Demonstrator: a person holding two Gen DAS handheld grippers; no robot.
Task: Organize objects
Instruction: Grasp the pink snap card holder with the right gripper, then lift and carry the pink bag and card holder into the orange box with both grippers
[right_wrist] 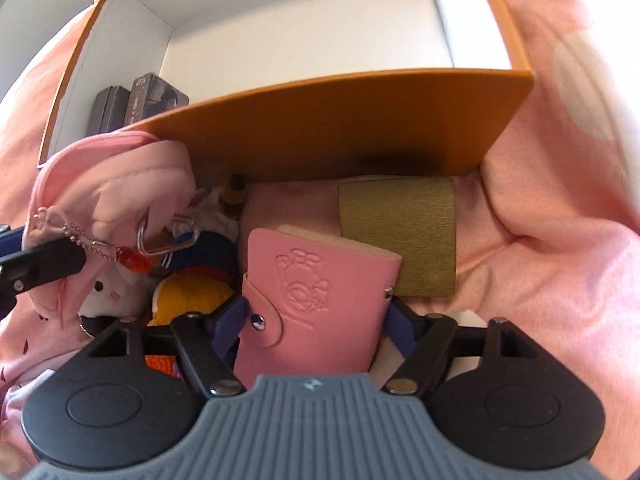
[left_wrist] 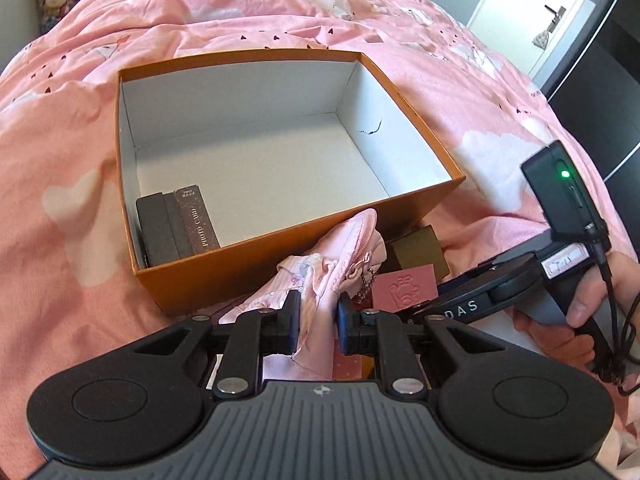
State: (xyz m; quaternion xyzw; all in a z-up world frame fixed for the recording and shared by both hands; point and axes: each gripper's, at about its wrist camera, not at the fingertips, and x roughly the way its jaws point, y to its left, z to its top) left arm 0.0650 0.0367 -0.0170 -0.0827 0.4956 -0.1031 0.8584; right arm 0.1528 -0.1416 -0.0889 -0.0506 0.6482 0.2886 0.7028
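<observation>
The box [left_wrist: 304, 280] ahead of the tool is orange outside and white inside. The quilt [left_wrist: 240, 12] is pink with pale cloud shapes and small dark hearts. The pouch [left_wrist: 320, 280] between the pads is pale pink. The wallet [right_wrist: 316, 304] is pink with an embossed figure; beyond it lies an olive-gold ribbed case [right_wrist: 400, 236].

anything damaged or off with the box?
One flaw: a short dark crack or scuff on the white inner right wall of the orange box, low and towards the far corner. It also shows at the top edge of the right wrist view. Otherwise the box sits upright on the pink duvet, walls straight.
</observation>
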